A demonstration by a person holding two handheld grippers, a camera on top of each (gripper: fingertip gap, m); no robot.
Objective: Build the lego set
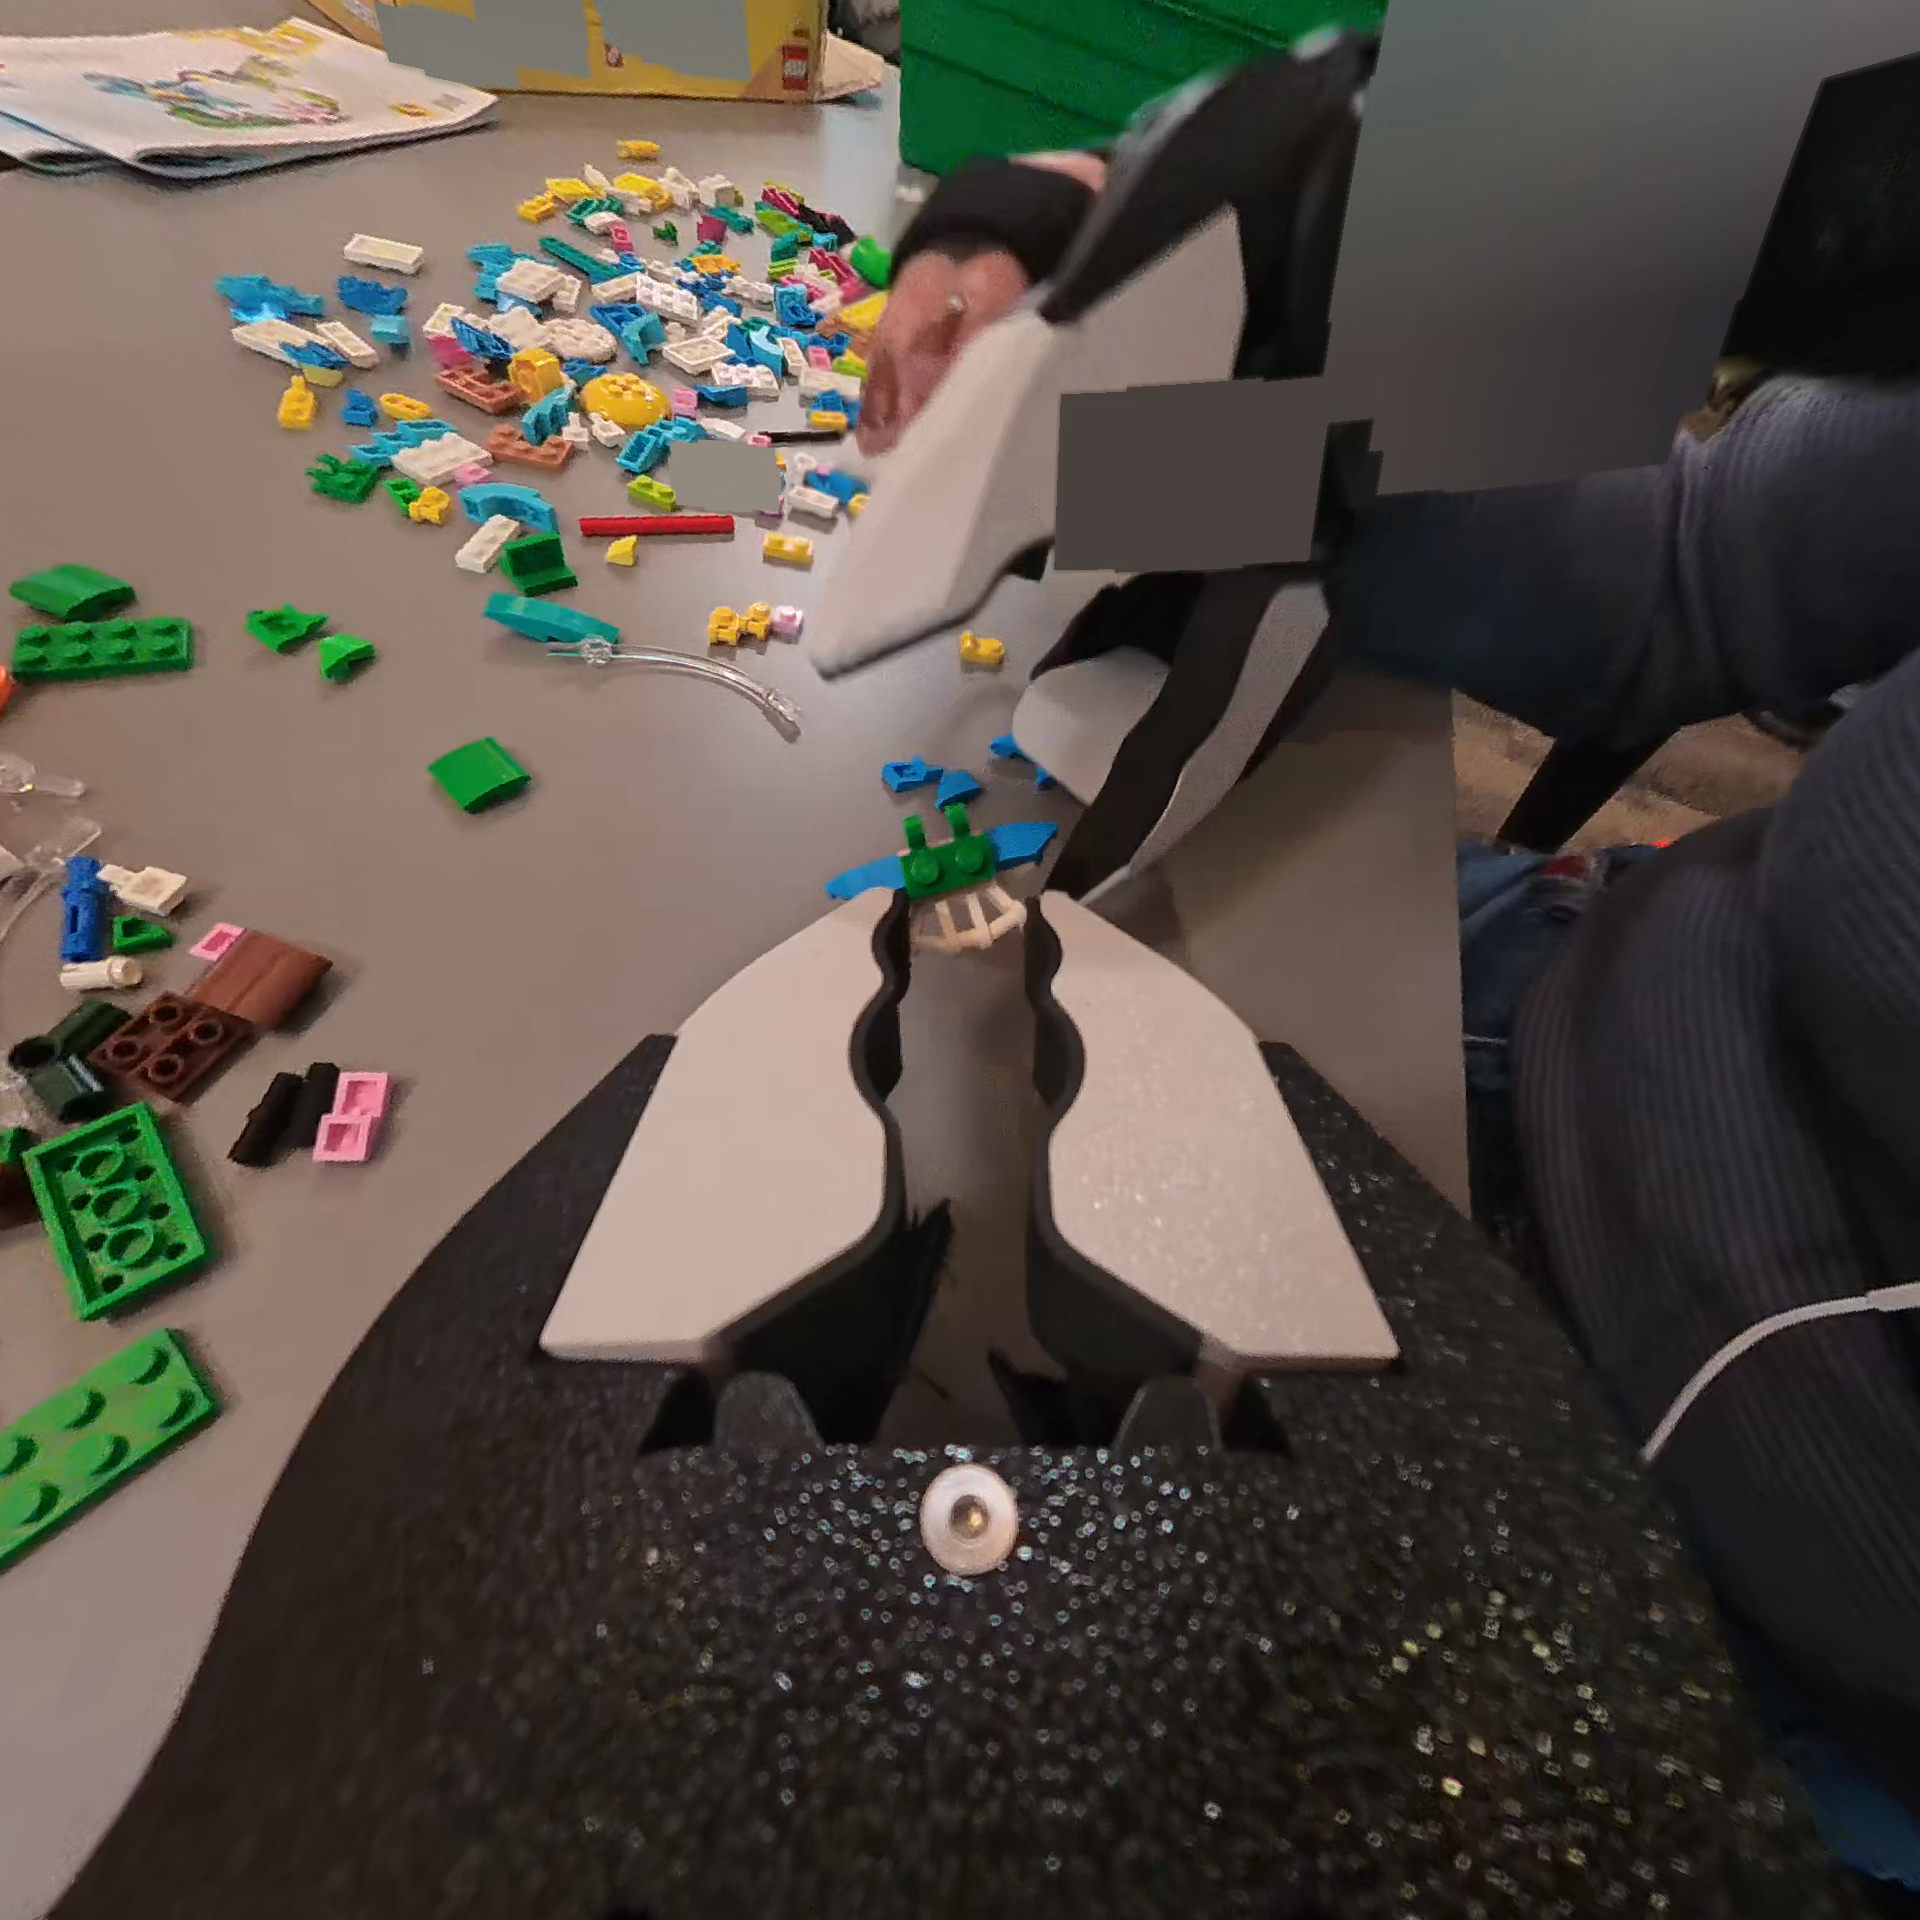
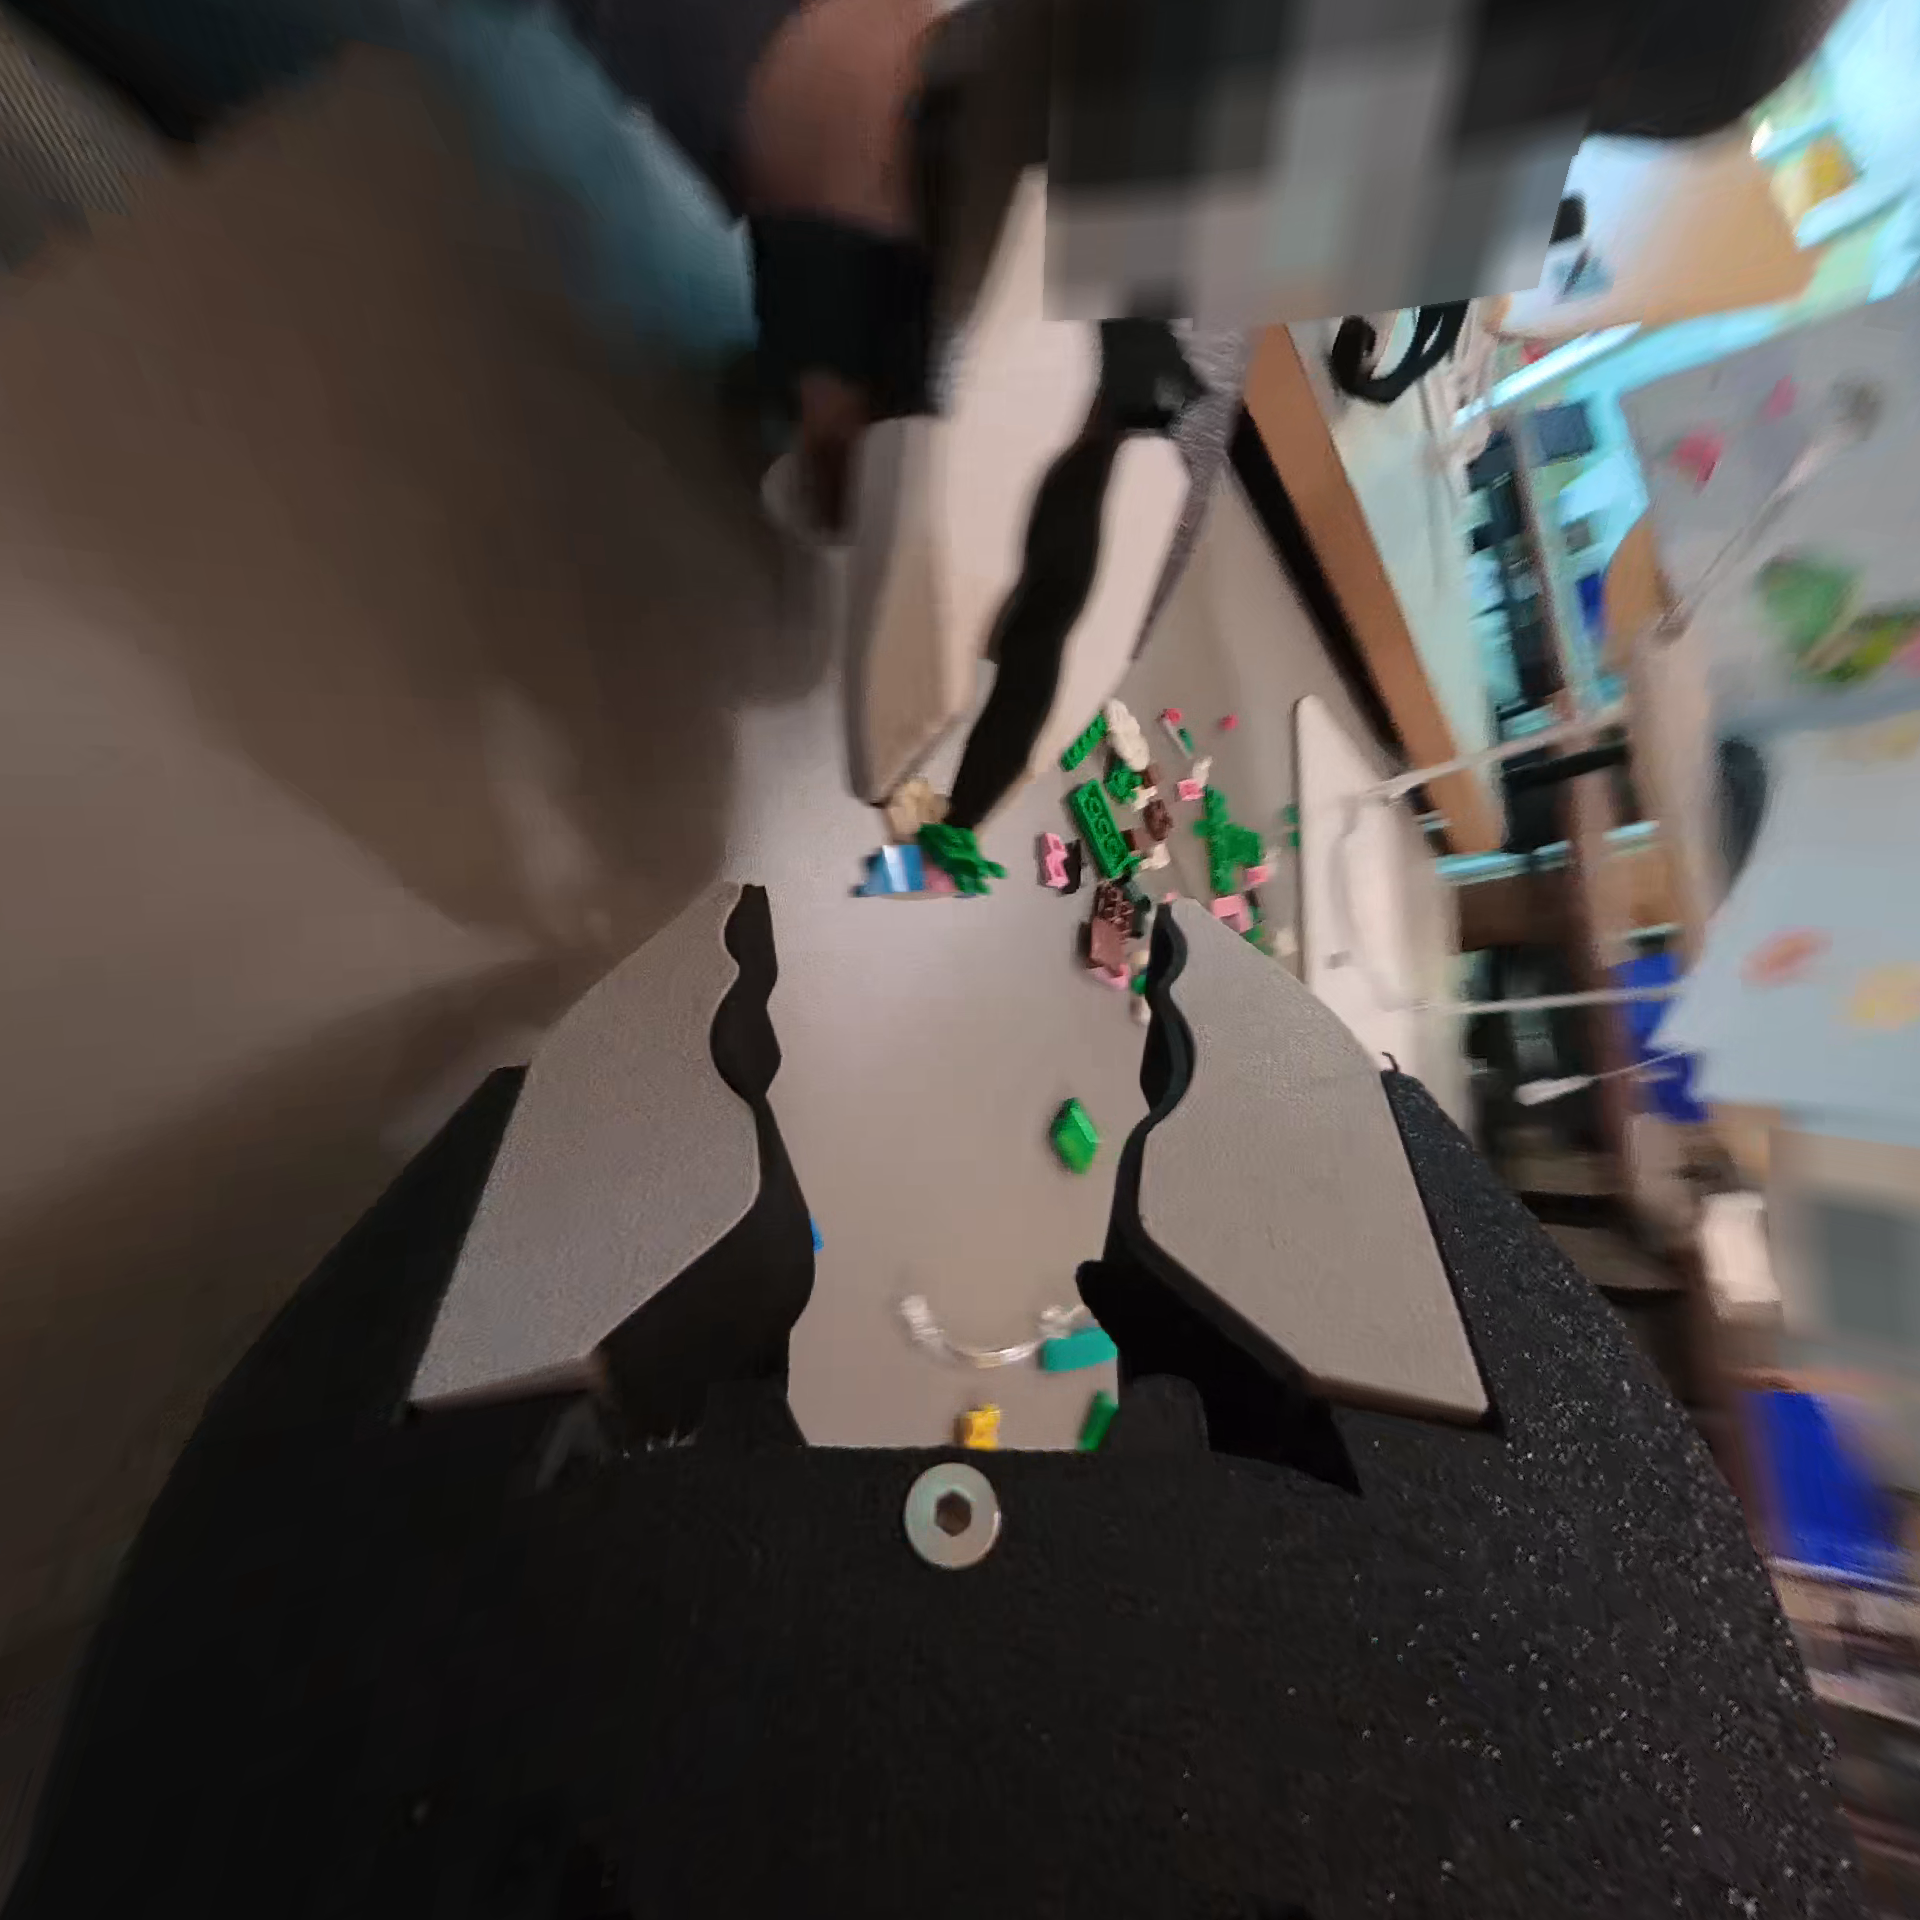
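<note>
My left gripper (image 1: 964,920) is shut on a small lego assembly (image 1: 951,883): a white cage-like piece with a green plate on top and blue wing pieces at the sides. It holds the assembly just above the grey table (image 1: 623,935). My right gripper (image 2: 956,914) is open and empty. In the left wrist view it hangs tilted, just beyond and right of the assembly, one finger (image 1: 987,468) above it. The blurred right wrist view shows the left gripper (image 2: 930,800) with the assembly (image 2: 951,847) at its tips.
A big pile of loose coloured bricks (image 1: 644,343) lies at the back. Green plates (image 1: 114,1205) and brown and pink pieces lie at the left. A green curved tile (image 1: 478,774) and a clear curved piece (image 1: 707,665) lie mid-table. A booklet (image 1: 208,94), a box (image 1: 623,52) and a green bin (image 1: 1091,73) stand behind. The person's legs are at the right.
</note>
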